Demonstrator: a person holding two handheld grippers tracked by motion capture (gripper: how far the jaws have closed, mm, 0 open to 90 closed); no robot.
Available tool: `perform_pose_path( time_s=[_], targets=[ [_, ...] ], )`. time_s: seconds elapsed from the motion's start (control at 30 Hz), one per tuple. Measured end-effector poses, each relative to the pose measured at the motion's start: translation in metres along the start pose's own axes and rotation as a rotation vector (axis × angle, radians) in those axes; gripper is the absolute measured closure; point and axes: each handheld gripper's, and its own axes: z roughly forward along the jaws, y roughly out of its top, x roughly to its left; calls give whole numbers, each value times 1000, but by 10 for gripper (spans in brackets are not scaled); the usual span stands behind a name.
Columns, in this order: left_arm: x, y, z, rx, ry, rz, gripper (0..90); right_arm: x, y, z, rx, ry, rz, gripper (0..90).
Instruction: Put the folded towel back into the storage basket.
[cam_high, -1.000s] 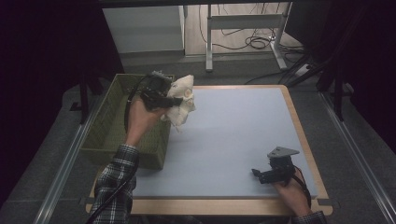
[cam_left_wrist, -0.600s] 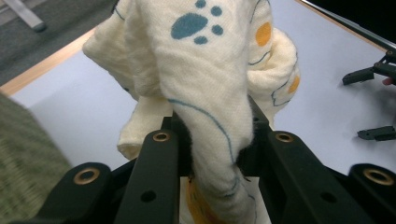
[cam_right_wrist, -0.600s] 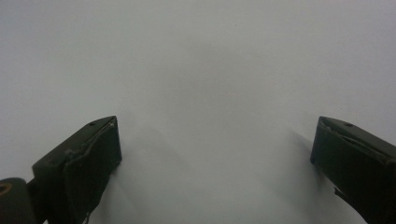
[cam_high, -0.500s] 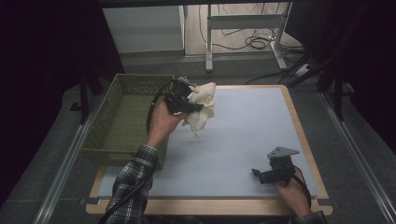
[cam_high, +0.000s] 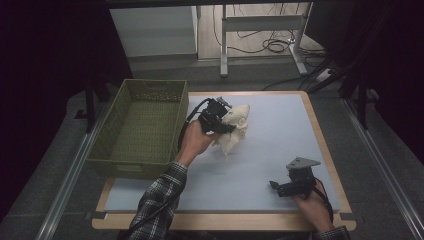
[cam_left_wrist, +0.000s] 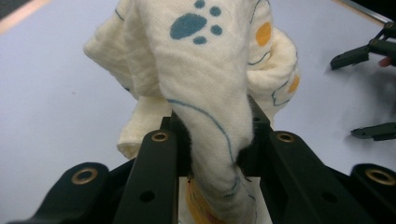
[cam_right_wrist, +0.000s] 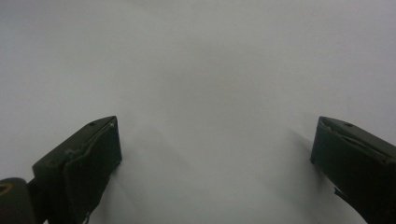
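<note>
A cream cloth printed with blue paw marks and orange spots hangs bunched from my left gripper, just above the pale blue mat right of the basket. In the left gripper view the cloth is pinched between the two black jaws, and my left gripper is shut on it. My right gripper rests low near the mat's front right corner, held by a hand. In the right gripper view my right gripper has its jaws far apart with bare mat between them.
An olive green mesh basket stands at the table's left side, its inside bare. The wooden table edge frames the mat. Cables and a metal stand's legs lie on the floor beyond the table.
My left hand has carried the cloth from above the basket's right rim rightward and lower, over the mat. The right gripper has kept its place.
</note>
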Motion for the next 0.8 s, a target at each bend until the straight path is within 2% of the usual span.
perform_pose_path(
  time_s=[0.07, 0.27, 0.4, 0.43, 0.63, 0.7, 0.8],
  targets=[
    [-4, -2, 14, 27, -2, 12, 730, 0, 0, 0, 0, -1, -1, 17],
    [-12, -8, 43, 66, -1, 25, 722, 0, 0, 0, 0, -1, -1, 17],
    [-14, -11, 55, 74, -12, 29, 715, 0, 0, 0, 0, 1, 0, 17],
    [-16, -14, 64, 81, -17, 30, 712, 0, 0, 0, 0, 1, 0, 17],
    [-22, -20, 82, 91, -13, 38, 694, 0, 0, 0, 1, 1, -1, 17],
    [-24, -24, 92, 108, -13, 49, 672, 0, 0, 0, 1, 0, 0, 17],
    [-26, -27, 100, 107, -14, 48, 625, 0, 0, 0, 1, 0, 0, 17]
  ],
)
